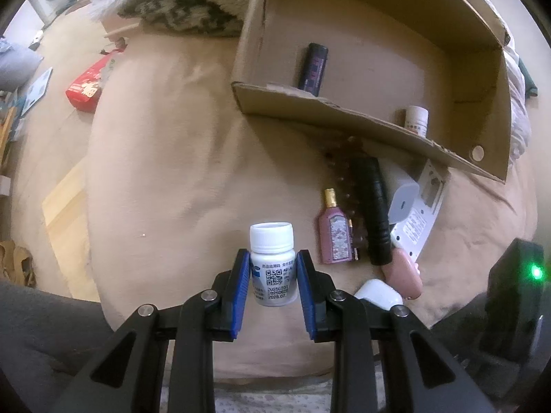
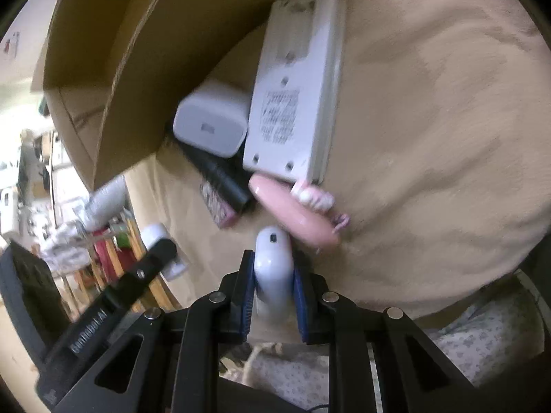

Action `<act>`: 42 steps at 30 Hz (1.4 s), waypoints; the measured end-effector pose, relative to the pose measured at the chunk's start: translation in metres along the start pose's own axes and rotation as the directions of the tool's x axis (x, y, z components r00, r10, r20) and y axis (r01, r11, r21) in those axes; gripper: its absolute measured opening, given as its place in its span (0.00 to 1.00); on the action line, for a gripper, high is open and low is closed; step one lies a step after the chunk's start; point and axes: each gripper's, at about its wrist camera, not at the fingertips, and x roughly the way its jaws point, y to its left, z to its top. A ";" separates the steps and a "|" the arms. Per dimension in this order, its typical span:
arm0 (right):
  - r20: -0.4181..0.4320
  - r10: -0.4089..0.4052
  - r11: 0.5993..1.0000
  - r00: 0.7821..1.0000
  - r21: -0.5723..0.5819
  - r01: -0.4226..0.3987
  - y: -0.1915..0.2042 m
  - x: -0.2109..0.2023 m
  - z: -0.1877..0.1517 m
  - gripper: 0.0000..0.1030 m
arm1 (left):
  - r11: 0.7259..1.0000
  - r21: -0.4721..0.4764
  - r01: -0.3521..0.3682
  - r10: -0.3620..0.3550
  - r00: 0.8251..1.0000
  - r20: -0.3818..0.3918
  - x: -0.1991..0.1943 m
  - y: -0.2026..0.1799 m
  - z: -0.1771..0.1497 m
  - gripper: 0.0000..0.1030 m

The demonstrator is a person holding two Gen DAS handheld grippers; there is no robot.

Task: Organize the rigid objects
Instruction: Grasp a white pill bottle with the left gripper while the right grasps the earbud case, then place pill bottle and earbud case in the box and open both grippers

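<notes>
My left gripper (image 1: 273, 258) is shut on a white pill bottle (image 1: 272, 237), held upright above the beige bedding. My right gripper (image 2: 273, 258) is shut on a white earbud case (image 2: 273, 251). Just beyond it lie a pink oblong object (image 2: 292, 213), a white flat device (image 2: 296, 103), a white charger (image 2: 213, 120), a black cylinder (image 2: 224, 179) and a pink perfume bottle (image 1: 335, 237). An open cardboard box (image 1: 344, 113) lies behind them. Inside it are a dark tube (image 1: 313, 69) and a small white bottle (image 1: 417, 120).
Brown beads (image 1: 344, 161) lie by the box wall. A furry patterned blanket (image 1: 179, 0) sits at the back. A red package (image 1: 86, 89) lies on the floor left of the bed. The right gripper's body with a green light (image 1: 516, 292) shows at the right edge.
</notes>
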 end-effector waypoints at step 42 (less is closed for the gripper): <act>0.401 -0.093 0.827 0.911 -0.478 0.295 0.095 -0.134 0.121 0.22 | 0.991 0.133 0.011 -0.038 0.978 0.204 -0.044 -0.053 0.102 0.24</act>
